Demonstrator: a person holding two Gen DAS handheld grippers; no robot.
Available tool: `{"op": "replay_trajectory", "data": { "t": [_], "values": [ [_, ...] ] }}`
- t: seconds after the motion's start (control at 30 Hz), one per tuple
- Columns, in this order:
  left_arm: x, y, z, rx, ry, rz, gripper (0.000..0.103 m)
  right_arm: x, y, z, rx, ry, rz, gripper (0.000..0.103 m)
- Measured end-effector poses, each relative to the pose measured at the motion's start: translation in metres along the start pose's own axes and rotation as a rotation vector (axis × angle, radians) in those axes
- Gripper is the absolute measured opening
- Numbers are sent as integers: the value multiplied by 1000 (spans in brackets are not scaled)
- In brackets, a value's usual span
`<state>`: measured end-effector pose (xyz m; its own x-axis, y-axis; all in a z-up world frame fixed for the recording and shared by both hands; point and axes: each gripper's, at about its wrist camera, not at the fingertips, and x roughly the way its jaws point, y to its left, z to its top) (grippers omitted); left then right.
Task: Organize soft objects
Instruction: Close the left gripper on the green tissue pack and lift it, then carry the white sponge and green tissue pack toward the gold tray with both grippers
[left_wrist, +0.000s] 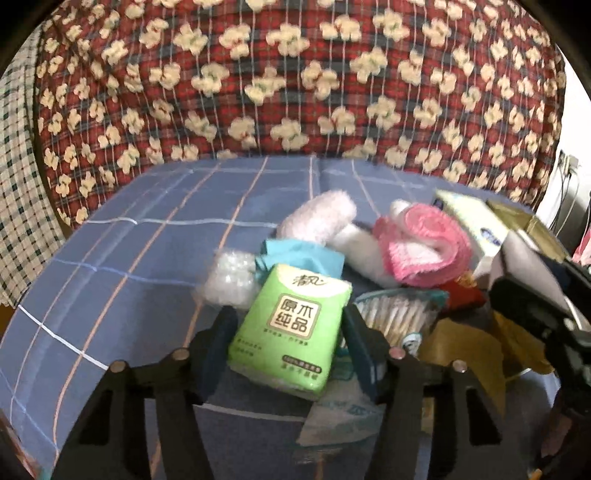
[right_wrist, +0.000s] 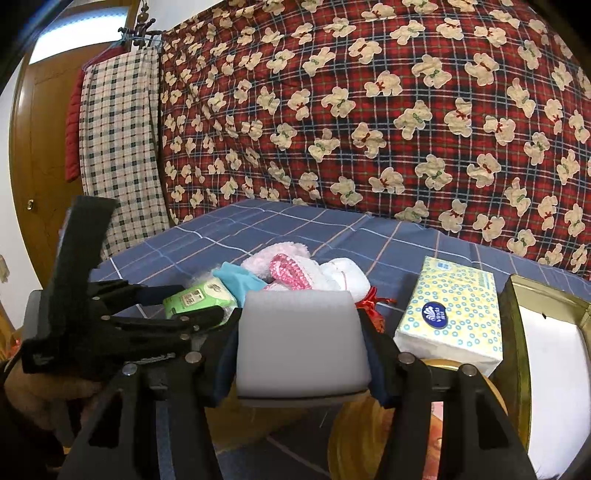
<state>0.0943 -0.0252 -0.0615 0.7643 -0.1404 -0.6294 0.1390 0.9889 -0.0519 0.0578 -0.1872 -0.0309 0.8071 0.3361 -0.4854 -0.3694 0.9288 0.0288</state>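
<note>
The right gripper (right_wrist: 303, 354) clamps a white foam block (right_wrist: 303, 343) ready for sorting, while at its ten o'clock the left gripper (left_wrist: 290, 325) brackets a green tissue pack (left_wrist: 291, 325), contact unclear.

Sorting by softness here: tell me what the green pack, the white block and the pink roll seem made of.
Green pack: glossy plastic wrap, judging by its sheen, probably tissues inside.
White block: matte foam or sponge, going by its even, dull surface.
Pink roll: looped terry-like cloth, with a fuzzy, fraying edge.
</note>
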Motion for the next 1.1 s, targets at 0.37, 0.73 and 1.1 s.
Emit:
{"op": "replay_trajectory", "data": {
  "t": [0.37, 0.73, 1.1],
  "values": [
    [-17, -1, -1, 4, -111, 32, 58, -5, -1, 1, -1, -27, -10, 60],
    [-33, 1, -6, -5, -220, 37, 58, -14, 0, 1, -10, -74, -13, 60],
    [-50, 5, -14, -23, -330, 56, 58, -25, 3, 1, -21, -132, -23, 60]
  ]
}}
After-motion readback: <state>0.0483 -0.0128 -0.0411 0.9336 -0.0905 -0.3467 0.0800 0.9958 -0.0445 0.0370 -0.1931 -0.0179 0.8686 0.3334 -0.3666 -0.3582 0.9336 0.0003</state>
